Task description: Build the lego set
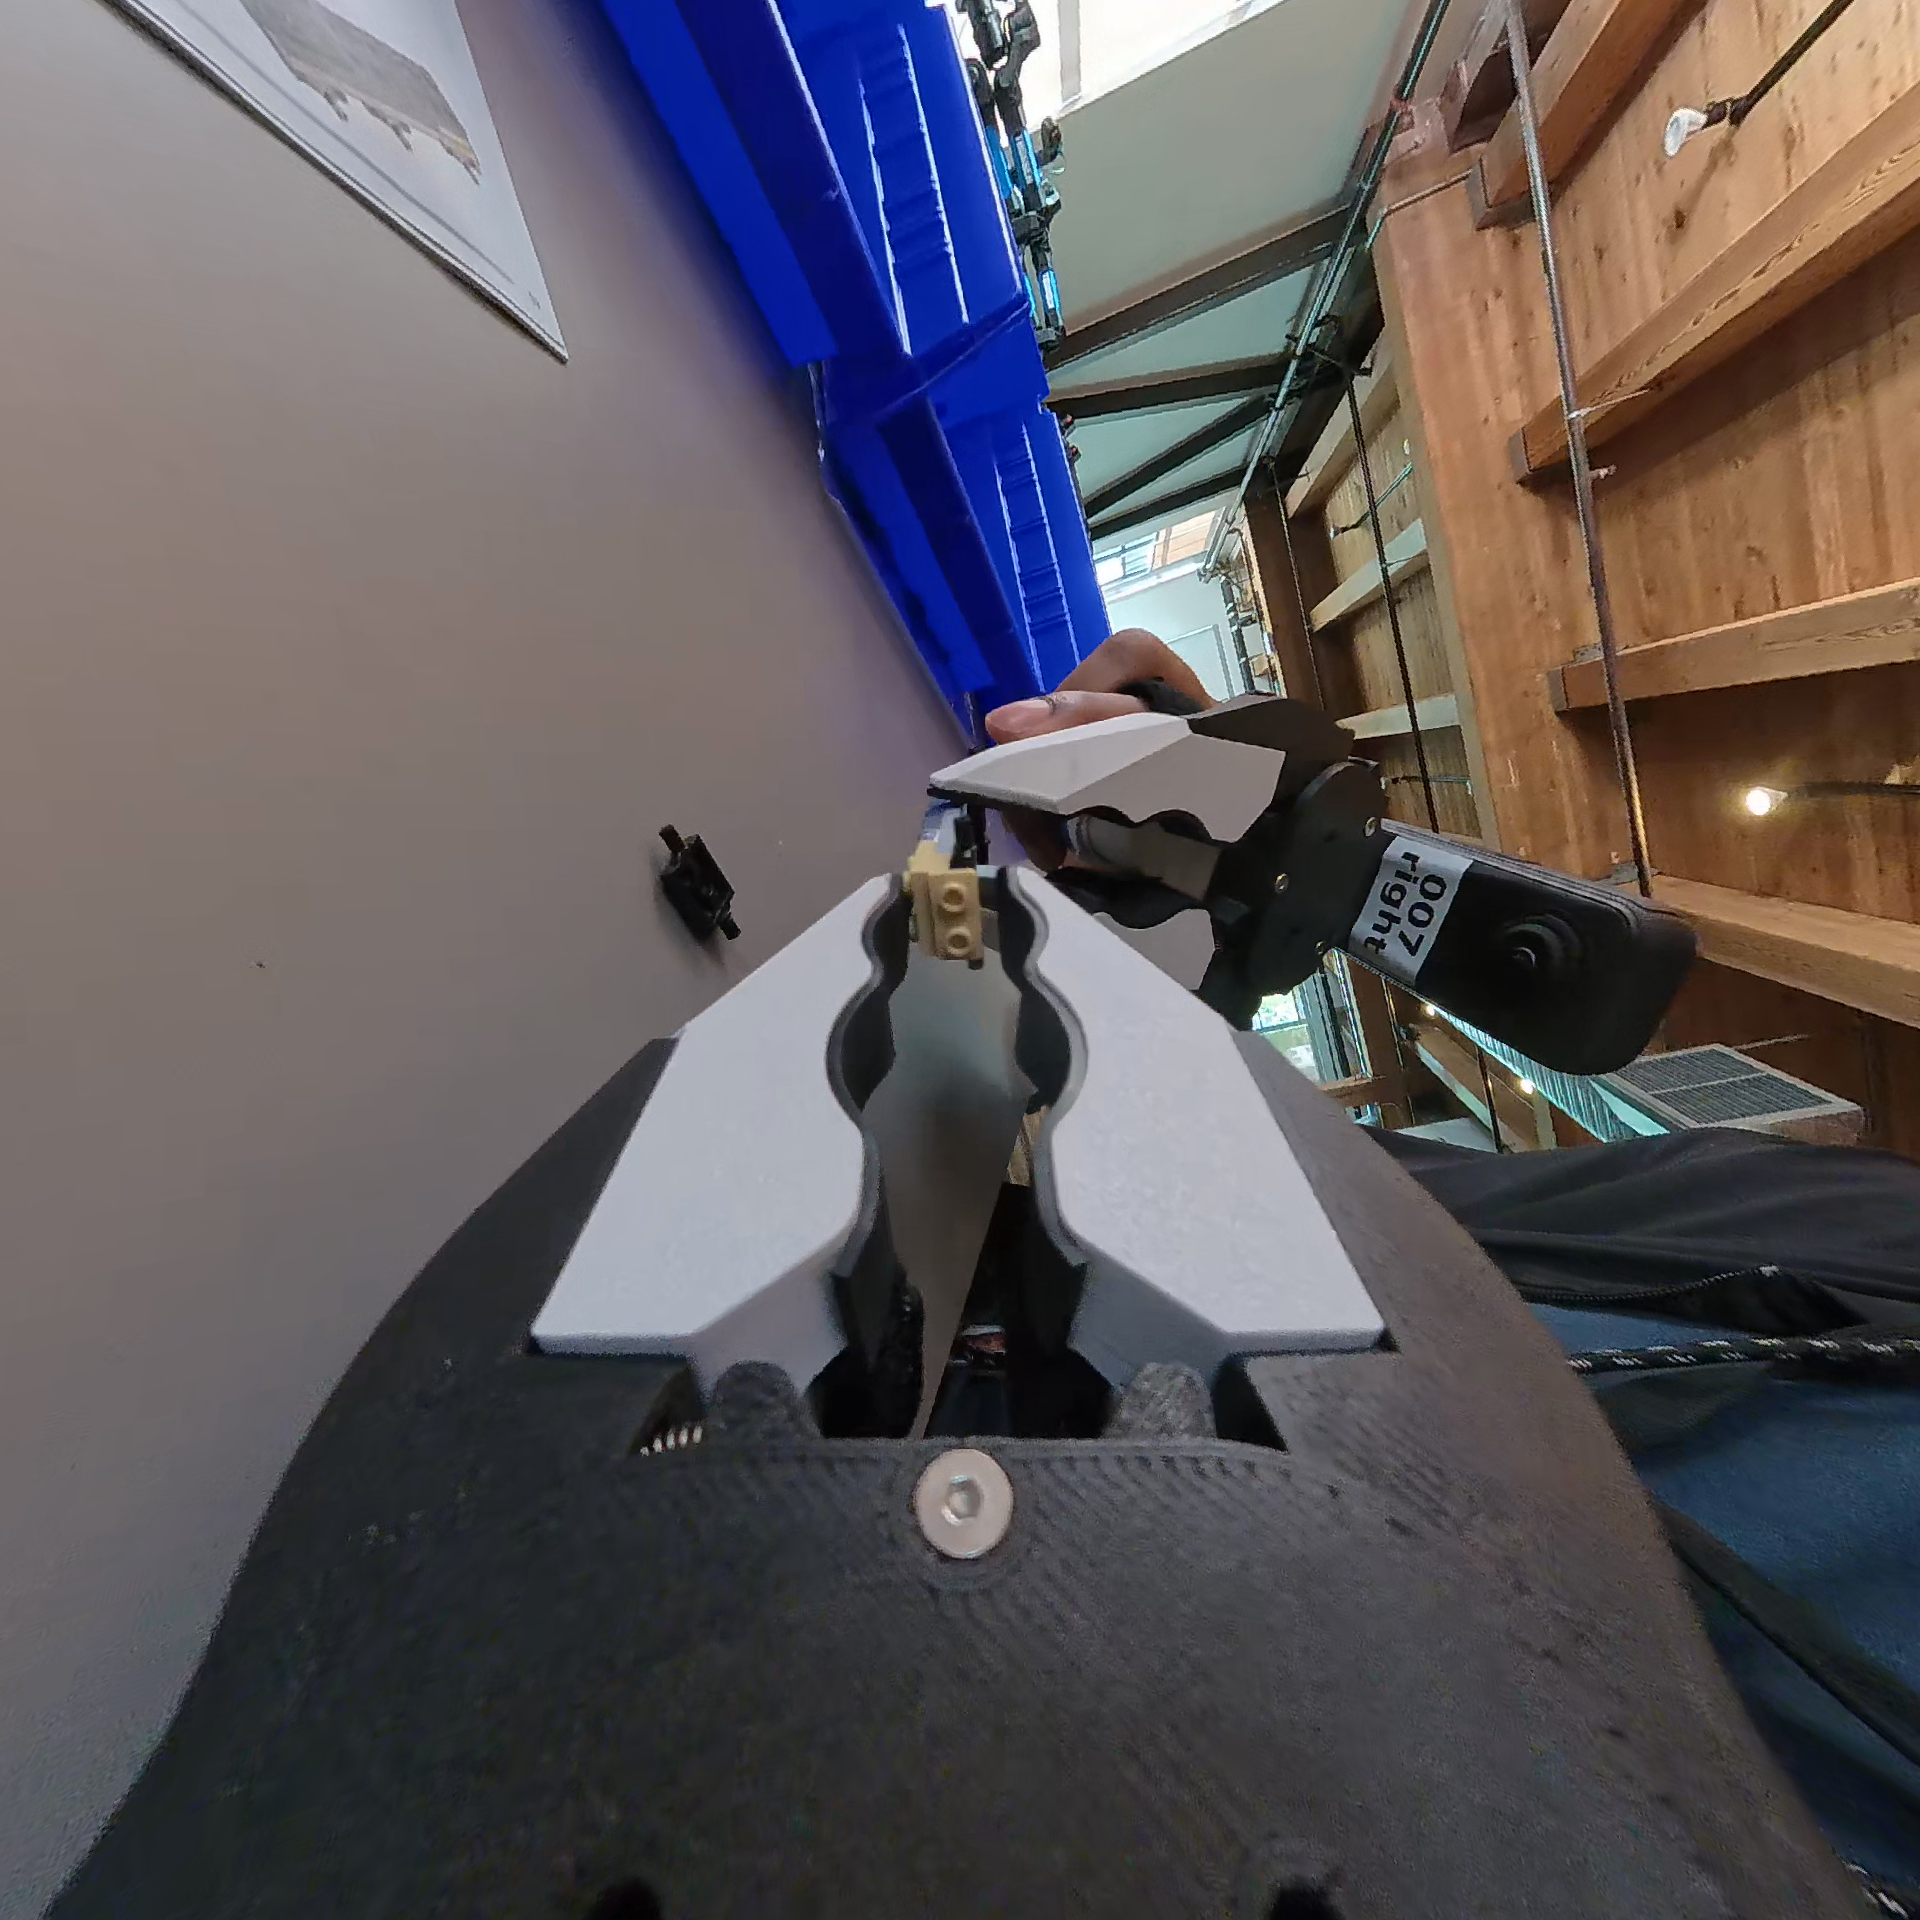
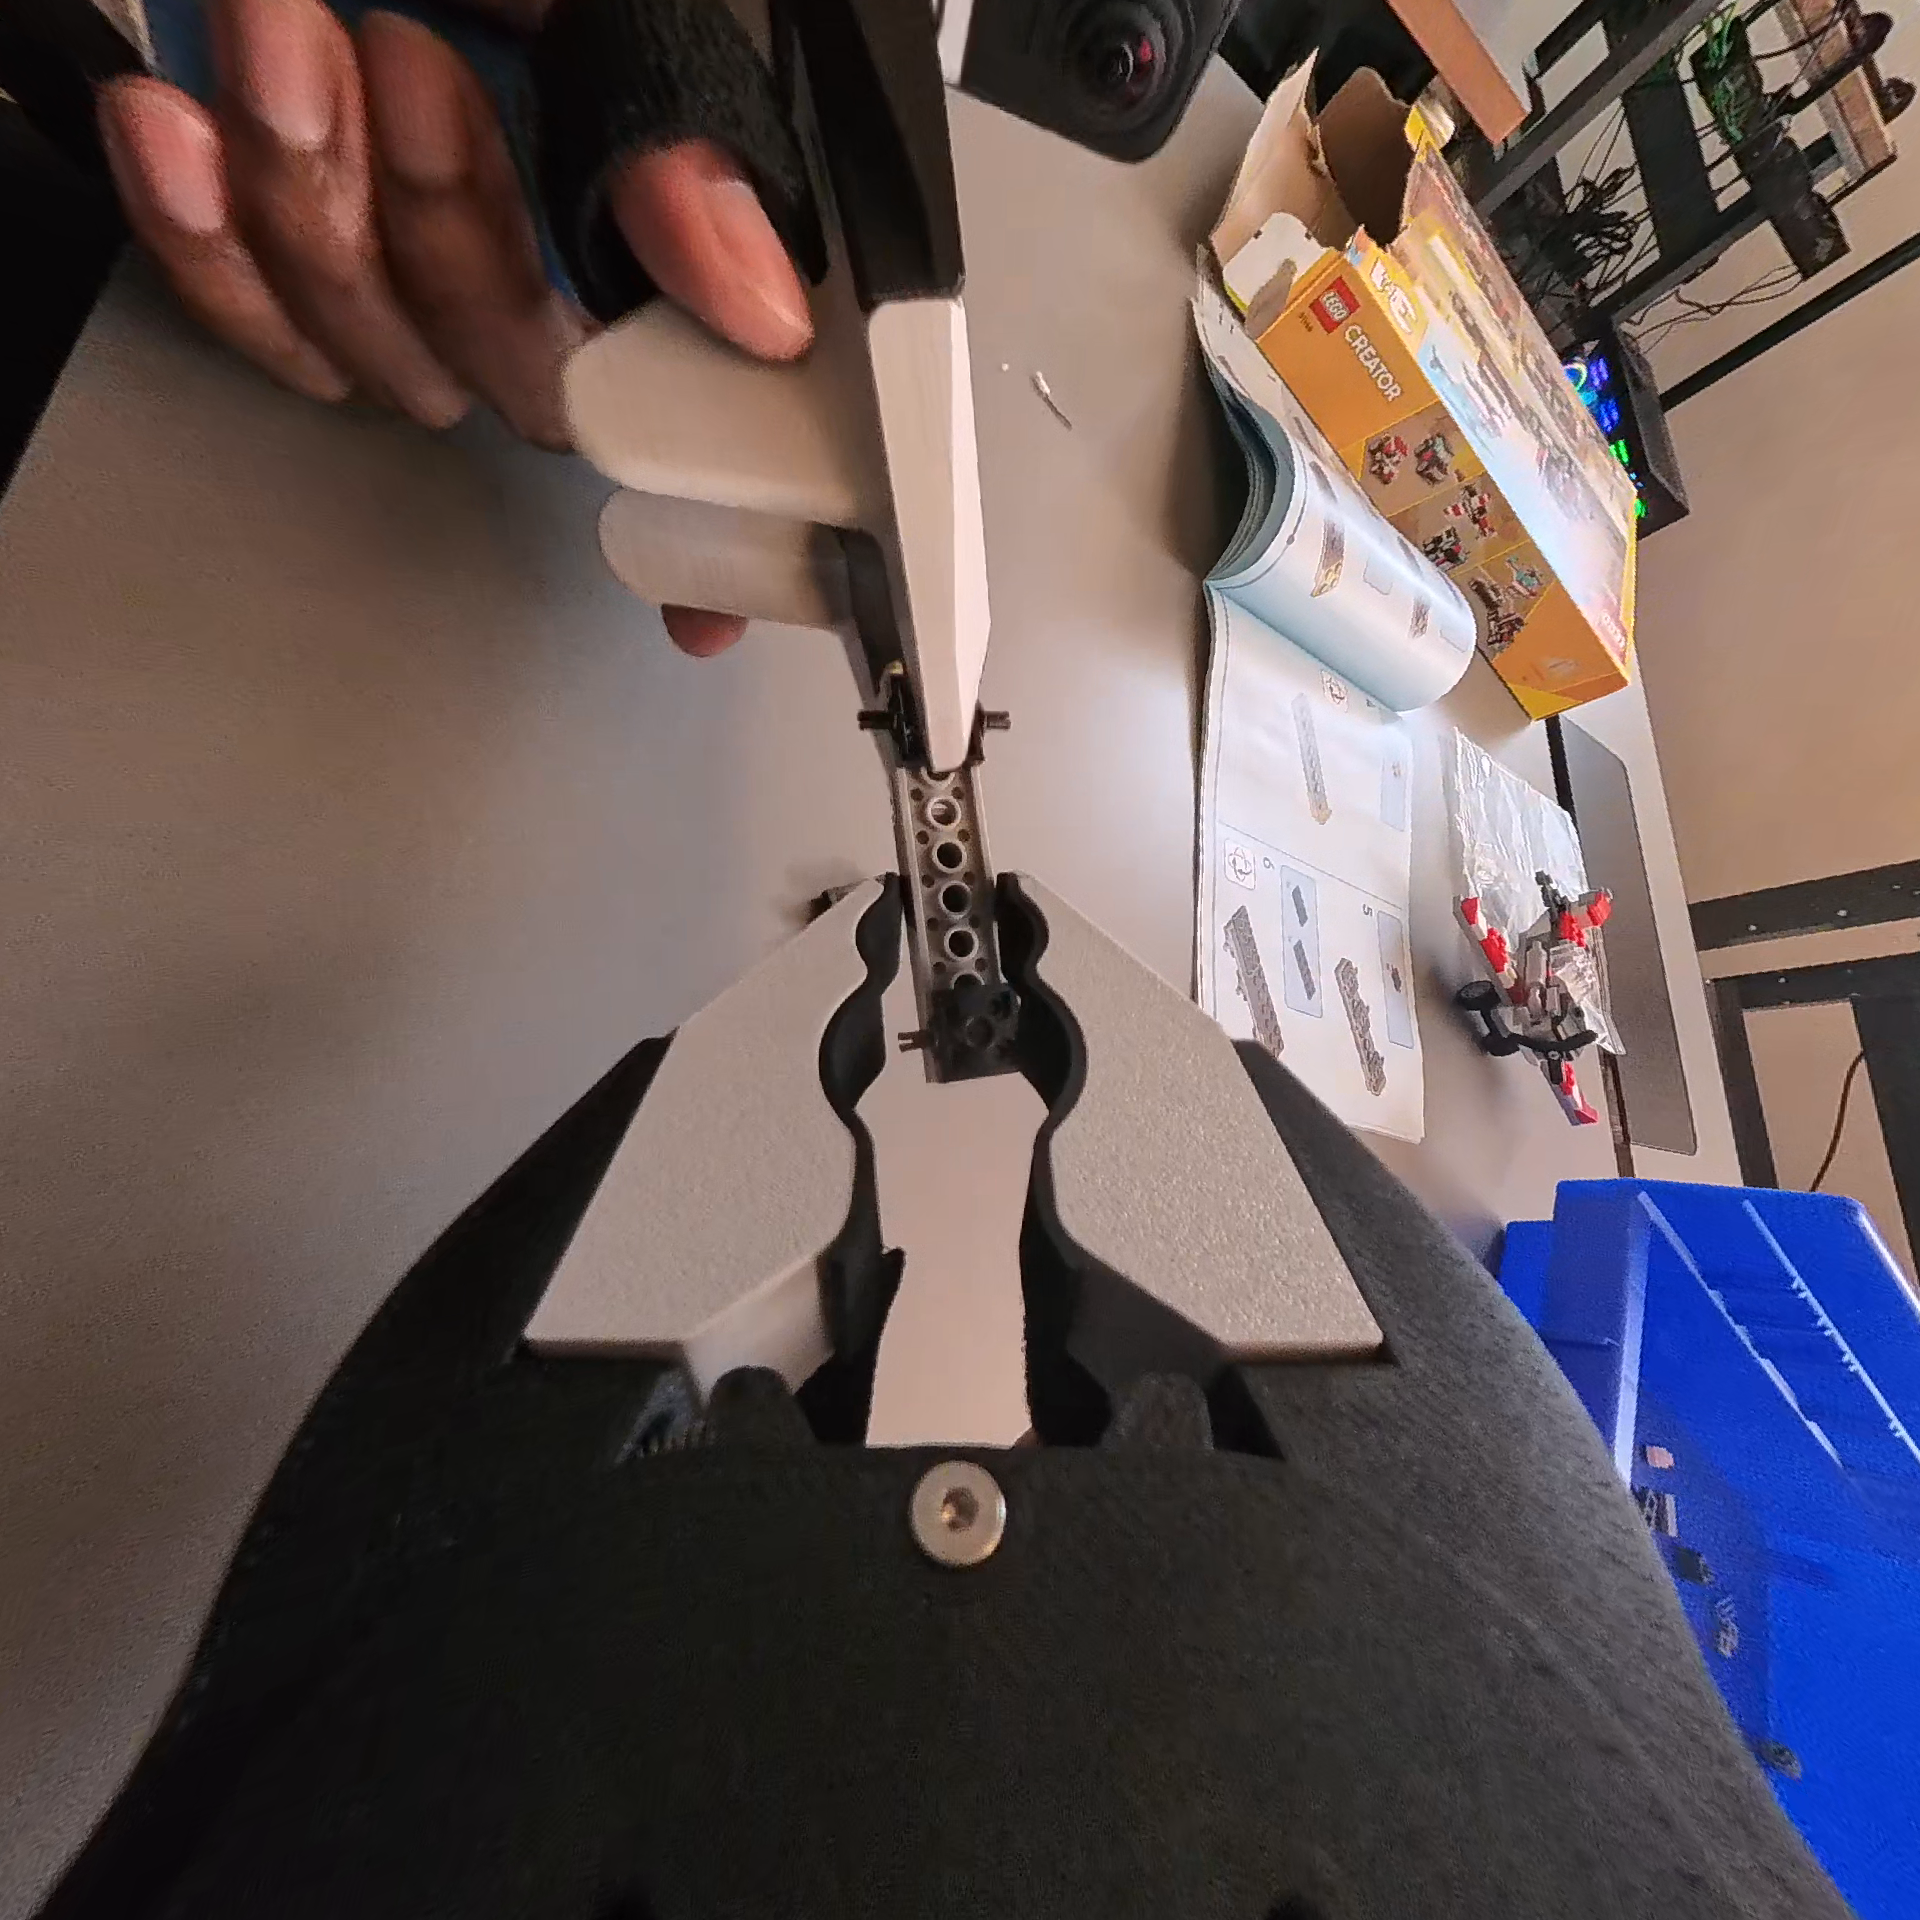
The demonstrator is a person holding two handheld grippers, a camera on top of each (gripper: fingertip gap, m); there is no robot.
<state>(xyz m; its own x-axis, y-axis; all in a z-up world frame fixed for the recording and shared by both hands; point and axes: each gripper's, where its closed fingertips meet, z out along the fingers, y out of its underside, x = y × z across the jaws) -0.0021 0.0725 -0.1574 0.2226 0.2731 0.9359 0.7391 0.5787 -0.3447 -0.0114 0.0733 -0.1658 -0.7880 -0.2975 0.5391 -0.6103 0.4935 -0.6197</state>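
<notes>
Together, two hand-held grippers, left (image 1: 951, 883) and right (image 2: 945, 883), clamp one grey beam (image 2: 951, 894)

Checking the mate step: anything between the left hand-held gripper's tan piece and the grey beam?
Nothing visible. The left hand-held gripper holds the tan piece at the far end of the grey beam, which the right hand-held gripper clamps.

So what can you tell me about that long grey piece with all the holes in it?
The grey holed beam is a long, thin plastic Lego piece with a row of round holes along its face. A black pin block sits at its near end, and small black pegs poke out sideways at the far end. It is lifted above the table. The right gripper pinches its near half between the fingers, and the left gripper grips its far end.
</notes>
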